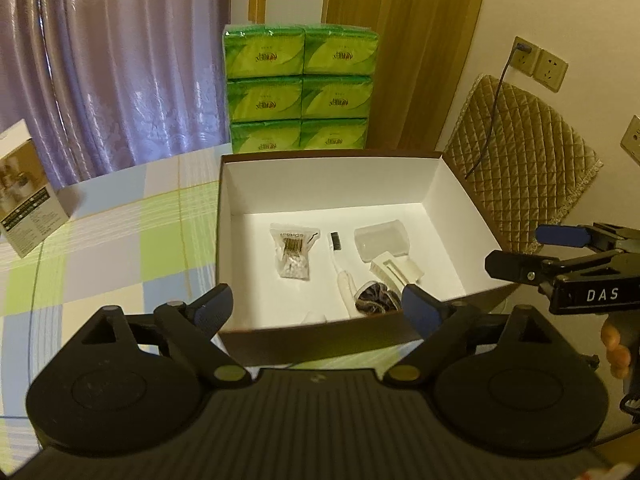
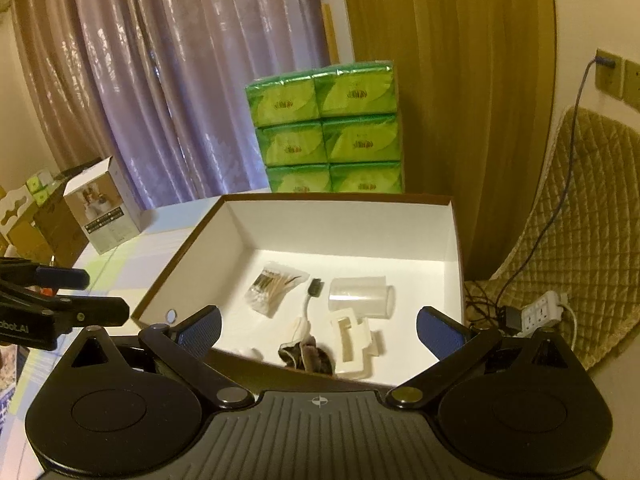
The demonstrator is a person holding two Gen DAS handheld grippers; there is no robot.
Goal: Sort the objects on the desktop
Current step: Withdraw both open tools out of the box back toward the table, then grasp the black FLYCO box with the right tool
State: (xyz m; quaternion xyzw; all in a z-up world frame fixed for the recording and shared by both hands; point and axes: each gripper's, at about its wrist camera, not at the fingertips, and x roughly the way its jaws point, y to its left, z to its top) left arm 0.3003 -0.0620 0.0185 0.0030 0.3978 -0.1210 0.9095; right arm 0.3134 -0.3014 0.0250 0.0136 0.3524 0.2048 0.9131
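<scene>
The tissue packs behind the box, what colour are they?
Green, with lighter leaf shapes; the tissue packs show best in the left wrist view.

Both wrist views close above the box [image 1: 332, 184] – facing curtain [image 2: 192, 80], side by side

Domestic room, likely a bedroom or living room: lilac curtains [image 1: 120, 60], wooden door [image 1: 404, 48], checked-cloth worktop [image 1: 120, 240], stacked tissue packs [image 1: 300, 88], quilted cover [image 1: 520, 160], wall sockets [image 1: 540, 64].

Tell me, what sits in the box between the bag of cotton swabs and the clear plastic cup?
A white toothbrush with dark bristles, seen in both wrist views.
</scene>
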